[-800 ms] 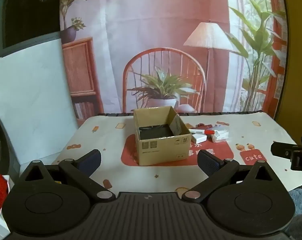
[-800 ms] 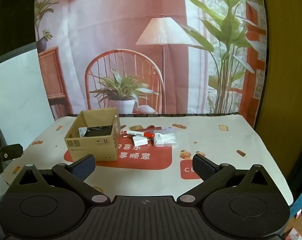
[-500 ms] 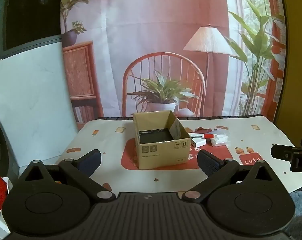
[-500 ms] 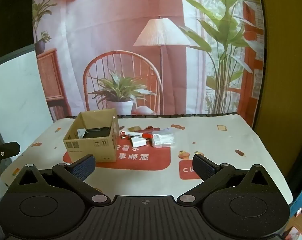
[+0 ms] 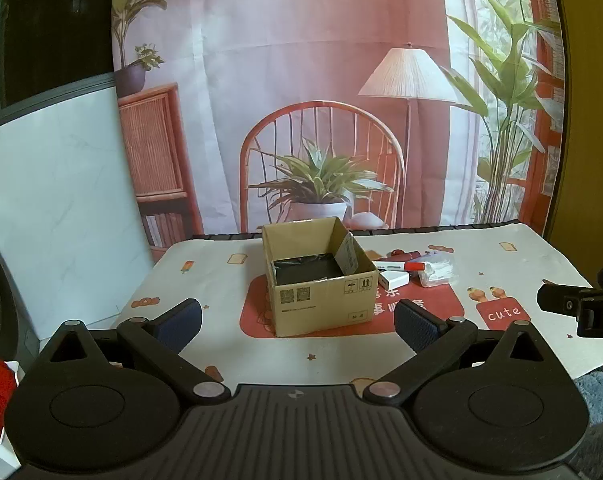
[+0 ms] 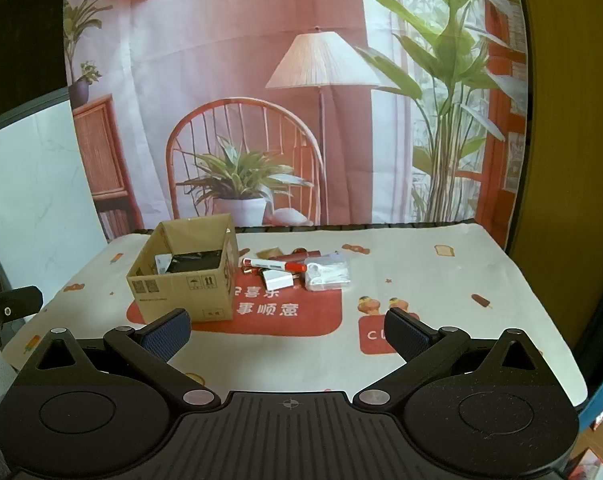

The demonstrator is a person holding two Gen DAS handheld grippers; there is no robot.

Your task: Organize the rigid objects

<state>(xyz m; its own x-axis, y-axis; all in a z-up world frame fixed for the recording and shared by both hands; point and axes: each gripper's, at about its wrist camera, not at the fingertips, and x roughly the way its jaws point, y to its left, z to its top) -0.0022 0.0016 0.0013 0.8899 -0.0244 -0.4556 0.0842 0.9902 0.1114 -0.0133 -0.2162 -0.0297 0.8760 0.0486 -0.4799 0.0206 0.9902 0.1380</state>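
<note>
The left gripper (image 5: 297, 318) and right gripper (image 6: 287, 330) each sat at the bottom of its frame with jaws wide and nothing between them; the open cardboard box (image 5: 319, 278) stood mid-frame on the patterned surface (image 6: 441, 280), holding a black item (image 5: 307, 270); just right of it lay a red-capped marker (image 6: 275, 266), a white charger (image 6: 278, 279) and a clear packet (image 6: 327, 274).

backdrop: printed fabric backdrop of a pink room (image 5: 301, 60), upper centre | left: white marbled panel (image 5: 53, 200), dark window above | right: mustard-yellow wall (image 6: 573, 120) | bottom: table under a white cartoon-print tablecloth (image 6: 421, 272) | light: soft daylight
</note>
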